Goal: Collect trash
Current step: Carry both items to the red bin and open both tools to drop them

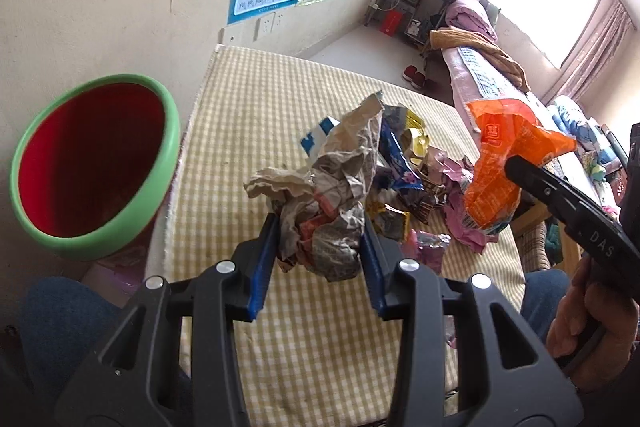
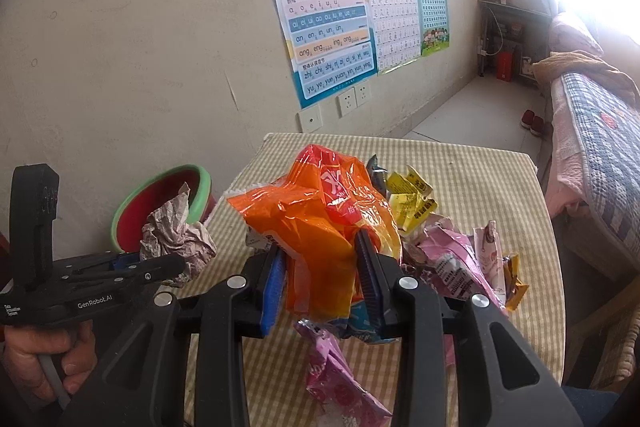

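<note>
Your left gripper (image 1: 320, 247) grasps crumpled grey newspaper (image 1: 328, 187); your right gripper (image 2: 320, 279) clenches an orange plastic wrapper (image 2: 320, 227) above the checked tablecloth (image 1: 248, 115).

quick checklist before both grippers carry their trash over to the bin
1. Left gripper clamps crumpled paper: ok.
2. Right gripper clamps orange bag: ok.
3. Both loads lifted clear of the checked tablecloth: cannot tell.
4. Red bin with green rim open and unblocked: ok.
5. Pink wrapper hanging under the orange bag secure: cannot tell.
6. More wrappers left on the table: not ok.
</note>
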